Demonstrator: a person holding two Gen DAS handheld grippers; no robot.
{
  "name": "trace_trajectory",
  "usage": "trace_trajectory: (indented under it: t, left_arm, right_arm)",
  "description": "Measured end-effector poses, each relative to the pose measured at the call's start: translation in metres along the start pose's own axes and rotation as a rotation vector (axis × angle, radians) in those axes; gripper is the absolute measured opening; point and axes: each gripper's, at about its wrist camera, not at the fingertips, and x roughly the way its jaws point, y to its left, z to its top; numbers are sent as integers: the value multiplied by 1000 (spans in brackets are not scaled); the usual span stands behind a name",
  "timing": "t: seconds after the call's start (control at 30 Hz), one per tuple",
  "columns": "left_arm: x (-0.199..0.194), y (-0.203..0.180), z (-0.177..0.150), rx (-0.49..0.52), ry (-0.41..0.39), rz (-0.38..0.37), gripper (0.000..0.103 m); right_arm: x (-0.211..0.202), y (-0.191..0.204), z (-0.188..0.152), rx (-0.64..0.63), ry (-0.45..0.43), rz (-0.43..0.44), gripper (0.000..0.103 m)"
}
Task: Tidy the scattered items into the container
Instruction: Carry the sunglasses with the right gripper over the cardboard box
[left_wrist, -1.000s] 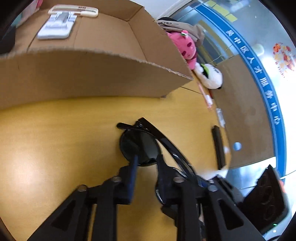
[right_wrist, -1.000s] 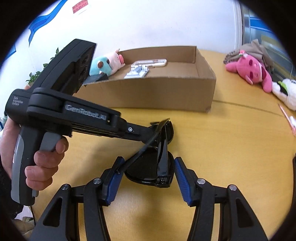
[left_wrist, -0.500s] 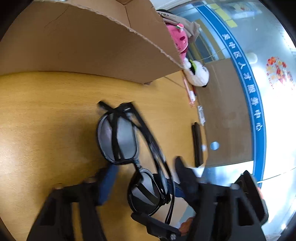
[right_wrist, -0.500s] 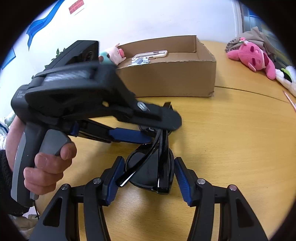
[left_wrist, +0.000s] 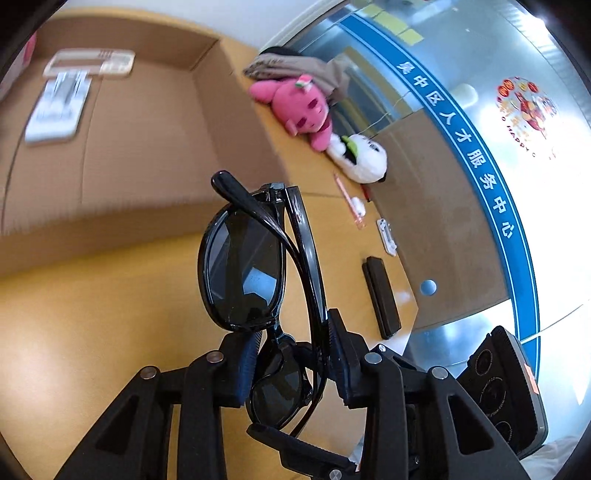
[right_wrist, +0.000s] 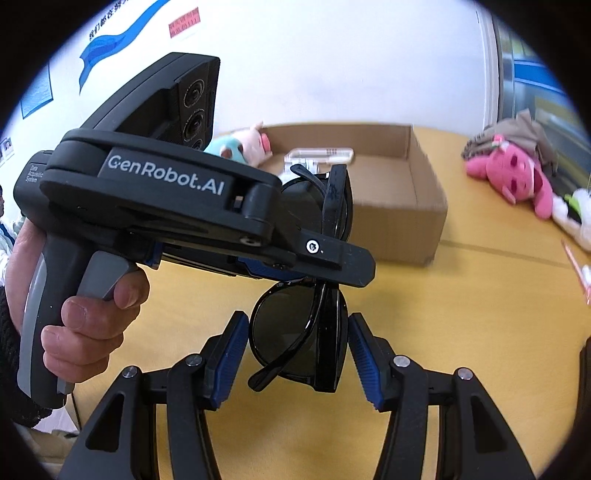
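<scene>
The left gripper (left_wrist: 291, 365) pinches the glossy black folded sunglasses (left_wrist: 255, 266) at the bridge, lifted above the wooden table (left_wrist: 92, 314) near the open brown cardboard box (left_wrist: 147, 140). The right gripper (right_wrist: 297, 354) hangs spread around the lower lens (not touching). The narrow bridge grip could pivot, dropping them outside the box.

- Your wooden desk (left_wrist: 92, 314) fills the lower part of both views, its top a warm yellow-brown.
- Beyond the desk's far edge you see a glass wall (left_wrist: 554, 221) crossed by a blue band (left_wrist: 480, 166) with white Chinese characters.
- Above that band, further from the desk, sits a round red-and-gold sticker (left_wrist: 526, 107).
- Behind the desk in your right wrist view stands a white wall (right_wrist: 332, 66).
- High on it, well above the desk, are a blue wave decoration (right_wrist: 110, 40), a small red label (right_wrist: 184, 24) and a blue poster (right_wrist: 37, 92).
</scene>
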Motion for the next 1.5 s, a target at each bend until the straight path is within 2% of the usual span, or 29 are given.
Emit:
trace_trajectory:
  t: [0.17,0.27,0.4,0.6,0.8,1.0,1.23,1.5]
  left_arm:
    - [-16,-14,36,73,-37,14,36]
    - [-28,-18,64,98,-76,13,36]
    - [-40,-16,106,131,-88,18,36]
    - [-37,3,170,130,-66,41,35]
    - [-15,41,218,76,-33,52,35]
    - [21,94,243,-12,30,65,36]
    - [56,150,251,-119,92,88,35]
    - [79,168,241,-180,155,114,35]
  right_arm:
    - [-4,-1,34,-10,-51,-16,54]
    - [-3,-2,60,-22,-83,-30,54]
    - [5,-8,99,-25,-107,-31,54]
    - [42,-34,158,16,-76,4,54]
    - [89,-61,195,80,-6,31,54]
    - [151,-85,207,145,108,54,54]
    - [220,-108,207,217,265,67,54]
    - [252,-116,193,253,392,50,54]
